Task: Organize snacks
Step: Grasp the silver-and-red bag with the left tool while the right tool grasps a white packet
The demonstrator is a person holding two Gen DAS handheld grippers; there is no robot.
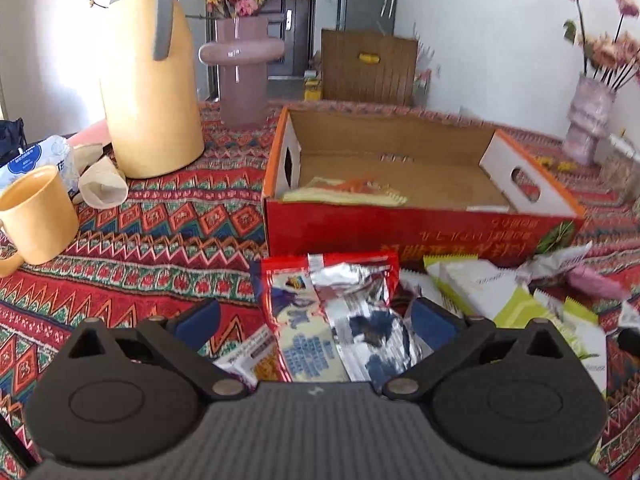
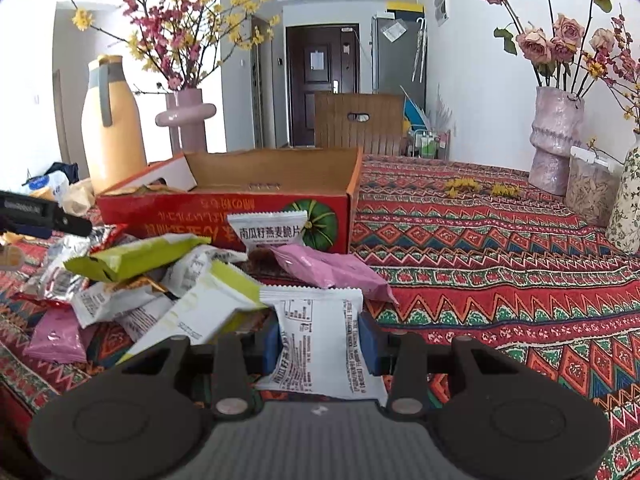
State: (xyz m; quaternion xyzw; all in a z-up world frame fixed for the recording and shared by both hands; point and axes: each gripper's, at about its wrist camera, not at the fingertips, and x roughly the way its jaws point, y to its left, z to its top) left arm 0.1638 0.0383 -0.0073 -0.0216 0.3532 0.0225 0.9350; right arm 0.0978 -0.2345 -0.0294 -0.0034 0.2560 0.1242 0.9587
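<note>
A red cardboard box (image 1: 400, 236) stands open on the patterned cloth, with a yellow packet (image 1: 344, 194) lying inside at its left. Loose snack packets are heaped in front of the box (image 2: 192, 216). My left gripper (image 1: 316, 316) is open, and a red and silver packet (image 1: 340, 312) lies between its blue pads without being pressed. My right gripper (image 2: 320, 340) is shut on a white snack packet (image 2: 316, 336), held upright just off the pile's right edge. A pink packet (image 2: 332, 268) and green-and-white packets (image 2: 136, 256) lie beyond it.
A yellow thermos jug (image 1: 148, 92), a yellow mug (image 1: 36, 216) and a pink vase (image 1: 240, 72) stand left of the box. On the right are a vase of roses (image 2: 556, 136), a clear container (image 2: 592, 192) and a floral vase (image 2: 628, 200). Bare cloth (image 2: 500, 272) lies right of the box.
</note>
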